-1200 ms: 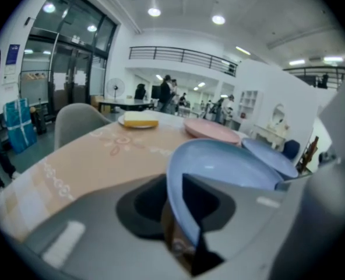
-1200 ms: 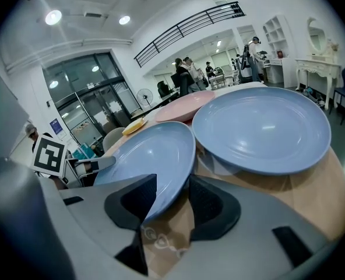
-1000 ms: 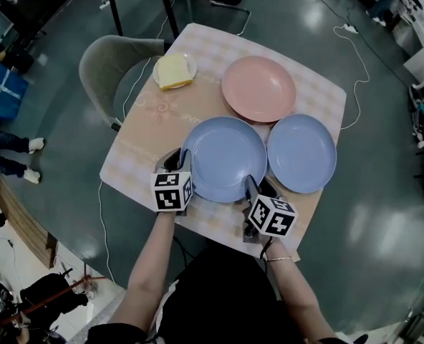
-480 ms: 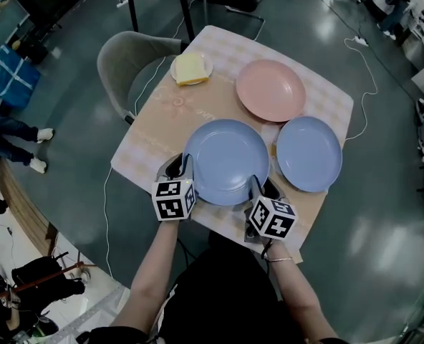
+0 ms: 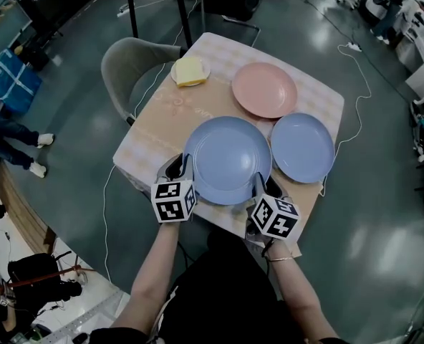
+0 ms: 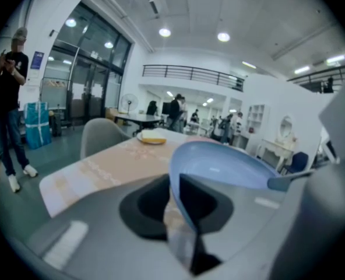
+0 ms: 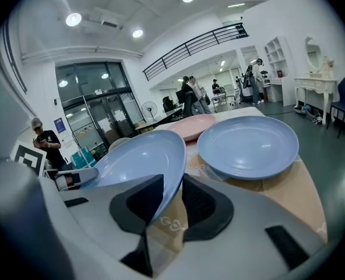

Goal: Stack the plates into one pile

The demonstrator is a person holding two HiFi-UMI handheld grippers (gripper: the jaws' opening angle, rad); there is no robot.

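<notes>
A large blue plate (image 5: 226, 158) hangs just above the table (image 5: 158, 131), held by its near rim from both sides. My left gripper (image 5: 183, 166) is shut on its left rim, which runs between the pads in the left gripper view (image 6: 175, 194). My right gripper (image 5: 263, 185) is shut on the right rim (image 7: 171, 198). Both pairs of jaws have just been closing with the rim between them. A smaller blue plate (image 5: 302, 147) lies to the right on the table, and a pink plate (image 5: 264, 89) lies beyond it.
A small white plate with a yellow slab (image 5: 190, 71) sits at the table's far left corner. A grey chair (image 5: 129, 67) stands to the left of the table. A white cable (image 5: 355, 70) trails over the floor at the right. People stand at the left.
The large blue plate has come up off the table with both grippers and now shows larger. The right jaws have narrowed onto its rim.
</notes>
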